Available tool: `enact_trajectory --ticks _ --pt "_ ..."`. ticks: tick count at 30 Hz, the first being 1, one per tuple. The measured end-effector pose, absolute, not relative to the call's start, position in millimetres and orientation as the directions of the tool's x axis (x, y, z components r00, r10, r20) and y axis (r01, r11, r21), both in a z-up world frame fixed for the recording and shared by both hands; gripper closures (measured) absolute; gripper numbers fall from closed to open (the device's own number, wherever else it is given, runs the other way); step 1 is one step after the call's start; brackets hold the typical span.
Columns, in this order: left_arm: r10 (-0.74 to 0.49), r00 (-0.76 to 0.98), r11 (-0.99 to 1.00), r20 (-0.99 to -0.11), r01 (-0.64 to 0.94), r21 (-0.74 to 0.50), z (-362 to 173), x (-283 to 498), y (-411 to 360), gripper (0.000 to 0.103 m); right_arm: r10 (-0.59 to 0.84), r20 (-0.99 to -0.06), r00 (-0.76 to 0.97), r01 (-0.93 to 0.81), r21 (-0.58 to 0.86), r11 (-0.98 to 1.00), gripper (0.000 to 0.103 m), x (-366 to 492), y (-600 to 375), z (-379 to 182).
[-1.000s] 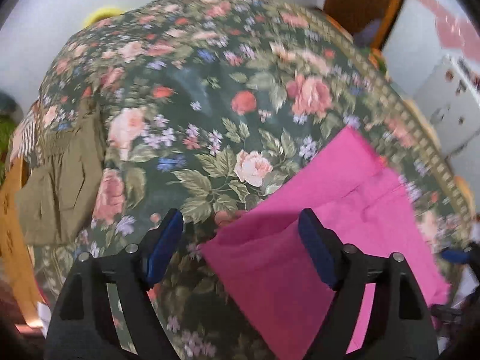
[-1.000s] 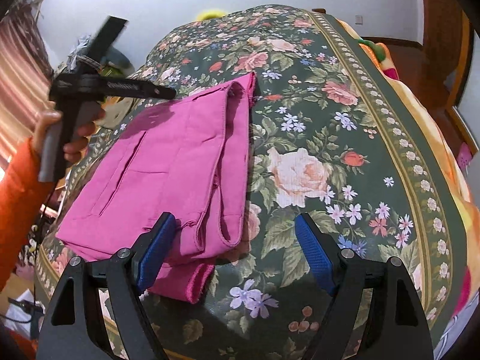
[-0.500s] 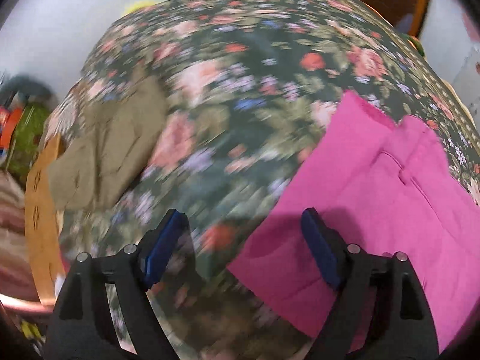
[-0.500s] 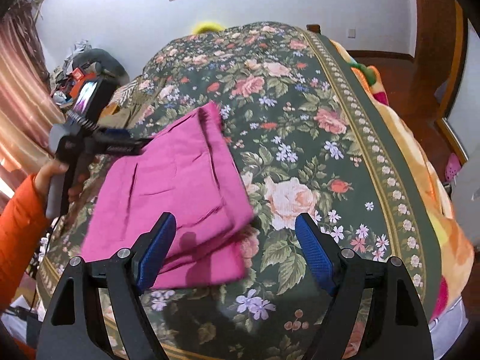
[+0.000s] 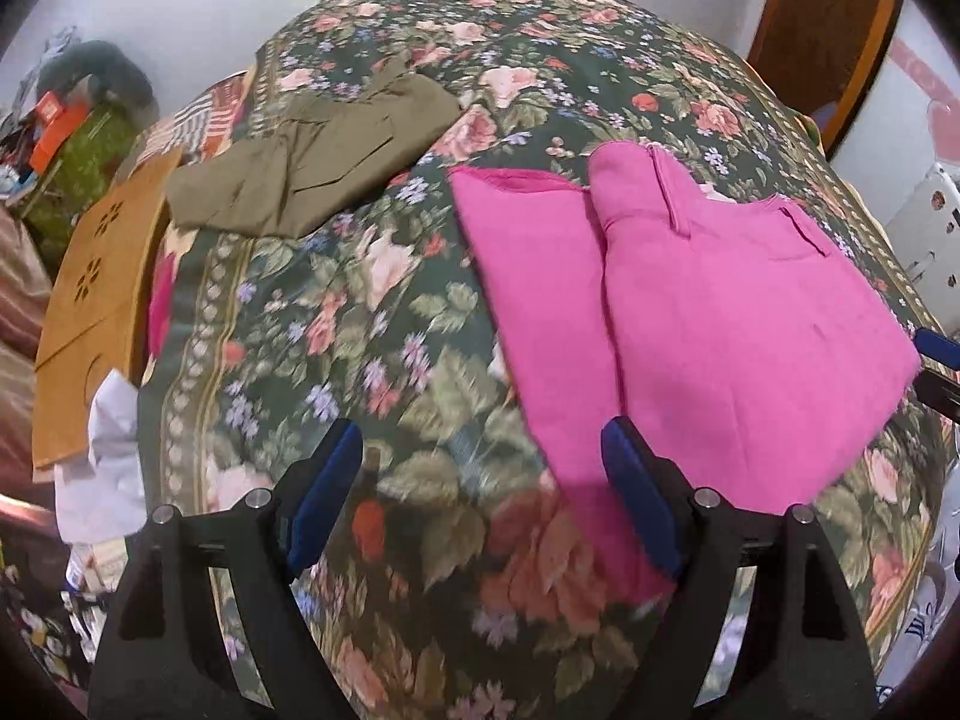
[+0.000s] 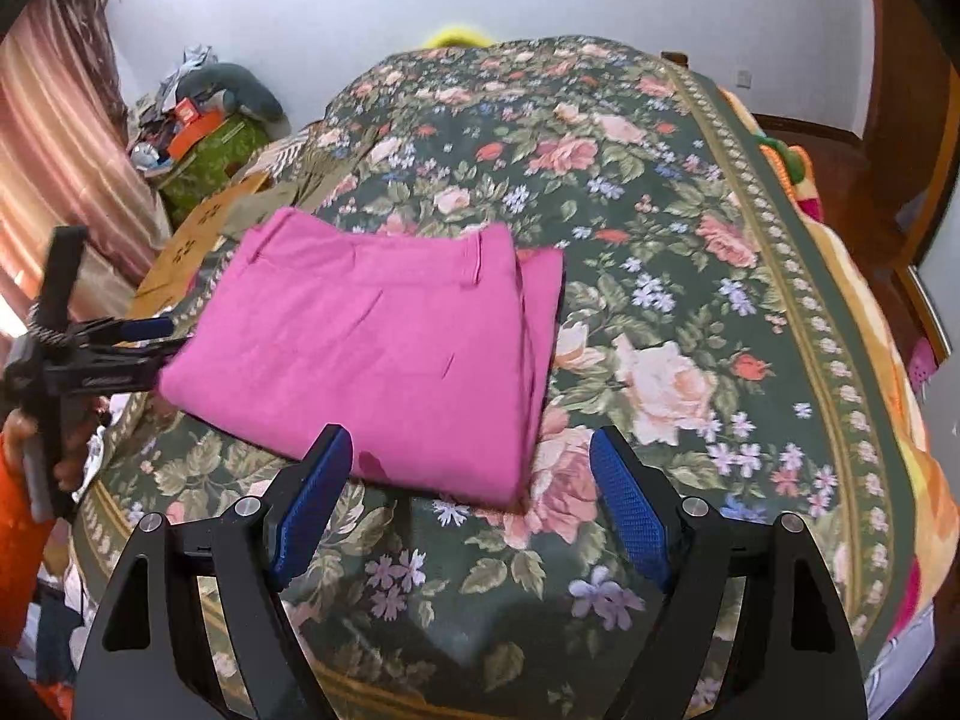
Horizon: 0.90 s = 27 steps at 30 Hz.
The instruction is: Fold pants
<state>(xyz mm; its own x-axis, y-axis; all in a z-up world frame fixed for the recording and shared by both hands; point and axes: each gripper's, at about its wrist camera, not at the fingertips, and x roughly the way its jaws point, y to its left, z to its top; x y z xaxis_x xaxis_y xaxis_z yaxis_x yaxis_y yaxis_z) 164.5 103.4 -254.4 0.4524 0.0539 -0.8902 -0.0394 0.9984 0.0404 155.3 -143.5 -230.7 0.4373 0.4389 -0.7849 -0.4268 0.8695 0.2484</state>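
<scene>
The pink pants (image 5: 690, 312) lie folded into a flat rectangle on the floral bedspread (image 5: 360, 330); they also show in the right wrist view (image 6: 384, 348). My left gripper (image 5: 483, 504) is open and empty, hovering above the bedspread at the pants' near left edge. It also shows at the left of the right wrist view (image 6: 129, 336). My right gripper (image 6: 465, 498) is open and empty, above the bed just in front of the pants' near edge. Its blue tip (image 5: 939, 351) shows at the right edge of the left wrist view.
A folded olive-green garment (image 5: 312, 174) lies on the bed's far left part. A brown cardboard piece (image 5: 96, 300) and white paper (image 5: 108, 456) sit past the bed's left edge. Clutter (image 6: 198, 126) is piled by the curtain. A wooden door (image 5: 822, 30) stands at the far right.
Both grippers have pulled back from the pants and sit farther from them. The pants now lie as a compact folded stack. The left view swung to show the olive garment.
</scene>
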Motion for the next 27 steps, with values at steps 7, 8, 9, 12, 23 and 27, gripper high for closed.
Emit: enact_trajectory --ticks 7,8,9,12,23,27 --pt "0.049 0.439 0.993 -0.897 -0.122 -0.005 -259.6 148.3 127.0 0.021 0.454 -0.798 0.396 -0.467 0.25 0.848 0.044 155.0 -142.0 -245.3" --pt "0.069 0.435 0.992 -0.898 -0.128 0.014 -258.6 147.0 128.8 0.021 0.451 -0.802 0.392 -0.47 0.247 0.847 0.045 153.5 -142.7 -244.3" --pt "0.096 0.432 0.99 -0.897 -0.133 0.042 -256.8 146.5 129.8 0.022 0.447 -0.805 0.39 -0.472 0.242 0.848 0.045 152.0 -144.3 -242.0" --pt "0.1 0.458 0.99 -0.883 -0.138 0.04 -242.0 147.0 133.6 0.025 0.434 -0.801 0.413 -0.473 0.219 0.853 0.045 152.6 -147.7 -232.0" --pt "-0.078 0.574 0.996 -0.815 0.017 -0.083 -191.8 204.6 90.8 0.043 0.462 -0.753 0.469 -0.536 0.172 0.826 0.051 205.5 -125.5 -208.6" --pt "-0.106 0.518 0.994 -0.849 0.045 -0.096 -214.6 233.1 76.2 0.053 0.463 -0.767 0.444 -0.551 0.173 0.816 0.056 227.9 -113.4 -220.8"
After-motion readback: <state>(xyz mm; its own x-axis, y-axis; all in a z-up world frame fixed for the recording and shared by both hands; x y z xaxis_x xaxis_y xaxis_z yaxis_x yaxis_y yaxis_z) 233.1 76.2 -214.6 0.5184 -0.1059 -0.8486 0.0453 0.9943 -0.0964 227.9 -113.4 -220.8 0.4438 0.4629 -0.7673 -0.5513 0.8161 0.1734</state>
